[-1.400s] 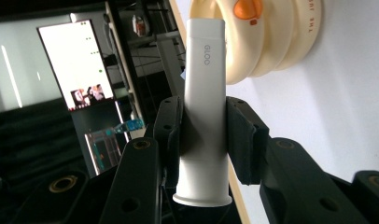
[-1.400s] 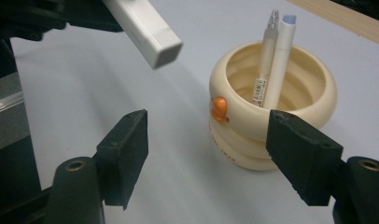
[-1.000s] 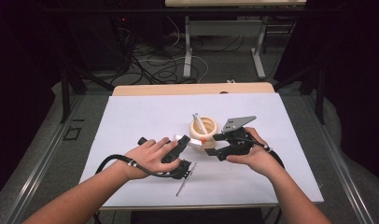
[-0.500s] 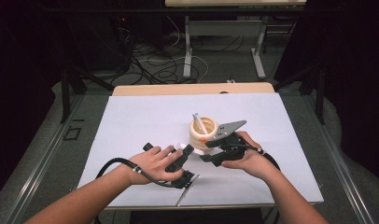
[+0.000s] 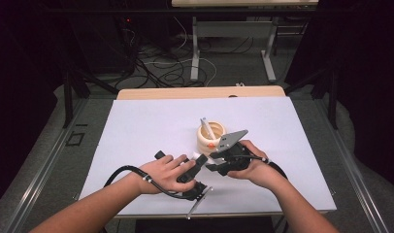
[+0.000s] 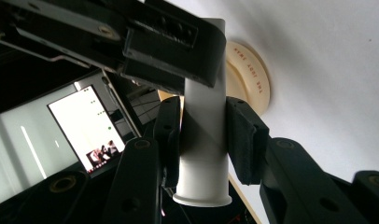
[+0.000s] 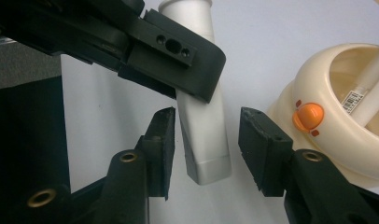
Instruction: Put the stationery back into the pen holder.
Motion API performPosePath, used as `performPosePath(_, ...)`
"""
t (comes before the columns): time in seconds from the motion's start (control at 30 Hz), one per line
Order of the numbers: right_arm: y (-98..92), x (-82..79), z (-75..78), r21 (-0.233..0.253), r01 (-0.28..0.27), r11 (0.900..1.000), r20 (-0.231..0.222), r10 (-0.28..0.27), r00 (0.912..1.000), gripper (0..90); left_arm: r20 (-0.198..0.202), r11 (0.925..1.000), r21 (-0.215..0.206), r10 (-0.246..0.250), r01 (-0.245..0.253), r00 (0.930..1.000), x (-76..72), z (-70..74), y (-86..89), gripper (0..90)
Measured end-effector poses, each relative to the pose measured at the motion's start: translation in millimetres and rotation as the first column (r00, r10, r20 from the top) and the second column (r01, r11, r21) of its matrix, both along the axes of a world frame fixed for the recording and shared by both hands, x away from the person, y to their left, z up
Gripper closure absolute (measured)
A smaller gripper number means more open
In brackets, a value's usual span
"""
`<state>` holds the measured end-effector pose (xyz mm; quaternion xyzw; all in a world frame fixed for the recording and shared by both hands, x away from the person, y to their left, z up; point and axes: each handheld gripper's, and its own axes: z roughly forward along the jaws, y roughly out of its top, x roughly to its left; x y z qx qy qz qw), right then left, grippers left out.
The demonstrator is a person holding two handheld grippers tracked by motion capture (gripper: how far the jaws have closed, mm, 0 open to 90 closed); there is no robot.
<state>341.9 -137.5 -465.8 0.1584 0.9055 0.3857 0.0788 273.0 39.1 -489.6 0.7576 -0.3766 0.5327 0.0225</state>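
Observation:
My left gripper [image 6: 204, 128] is shut on a white plastic tube [image 6: 204, 140], one pad on each side of its middle. The tube [image 7: 204, 126] hangs between the pads [image 7: 159, 144] of my right gripper [image 7: 206, 142], which stands open around its flat capped end without touching it. In the high view both grippers meet near the table's front middle, left gripper [image 5: 197, 164] and right gripper [image 5: 213, 164] nose to nose at the tube [image 5: 201, 157]. A cream bowl [image 5: 210, 137] with an orange button [image 7: 308, 115] stands just behind, holding a white stick [image 5: 206, 127].
A white sheet [image 5: 137, 126] covers the table; its front edge runs just below my hands. A black cable [image 5: 122, 172] loops from the left gripper. Beyond the table are floor cables and a table frame [image 5: 195, 43].
My right gripper has moved left and toward the front until its open jaws straddle the tube. The left gripper has shifted slightly right with the tube.

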Motion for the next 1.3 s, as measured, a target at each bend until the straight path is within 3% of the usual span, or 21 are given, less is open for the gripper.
performPosePath(0.4, 2.7, -1.1, -4.0, -0.038, -0.026, 0.999, -0.023, 0.025, 0.9994, 65.8, 0.000, 0.9995, -0.014, -0.029, 0.029, 0.9996, -2.5, -2.3, -2.6, 68.0)
performPosePath(0.8, 3.3, -0.8, -4.0, -0.036, -0.033, 0.999, -0.041, 0.032, 0.9987, 69.3, 0.005, 0.9997, -0.008, -0.024, 0.024, 0.9997, -1.9, -3.1, -2.2, 67.5)
performPosePath(0.87, 3.2, -0.8, -3.8, -0.035, -0.019, 0.999, -0.053, 0.017, 0.9984, 69.5, 0.011, 0.9996, -0.011, -0.027, 0.027, 0.9996, -1.7, -3.2, -2.1, 67.0)
performPosePath(0.9, 2.9, -0.2, -4.1, -0.030, -0.013, 0.999, -0.054, 0.012, 0.9985, 69.6, 0.038, 0.9982, -0.034, -0.049, 0.050, 0.9981, -0.8, -4.8, -1.0, 66.4)
performPosePath(0.97, 2.3, 0.9, -4.0, -0.027, 0.008, 1.000, -0.062, -0.010, 0.9980, 69.8, 0.025, 0.9992, -0.016, -0.036, 0.037, 0.9990, -0.9, -2.6, -1.7, 63.5)
performPosePath(1.2, -0.1, 7.5, -5.5, 0.003, 0.082, 0.997, -0.059, -0.082, 0.9949, 69.9, 0.015, 0.9976, -0.065, -0.020, 0.021, 0.9997, 2.4, -0.6, 0.5, 55.6)
performPosePath(1.27, -0.9, 9.8, -5.0, 0.013, 0.097, 0.995, -0.051, -0.096, 0.9940, 69.9, -0.012, 0.9967, -0.081, 0.005, -0.006, 0.9999, 3.4, -2.8, 2.9, 55.4)
performPosePath(1.3, -1.5, 11.3, -4.4, 0.020, 0.110, 0.994, -0.046, -0.109, 0.9929, 69.9, 0.014, 0.9964, -0.081, -0.022, 0.023, 0.9997, 4.2, -2.2, 2.1, 55.0)
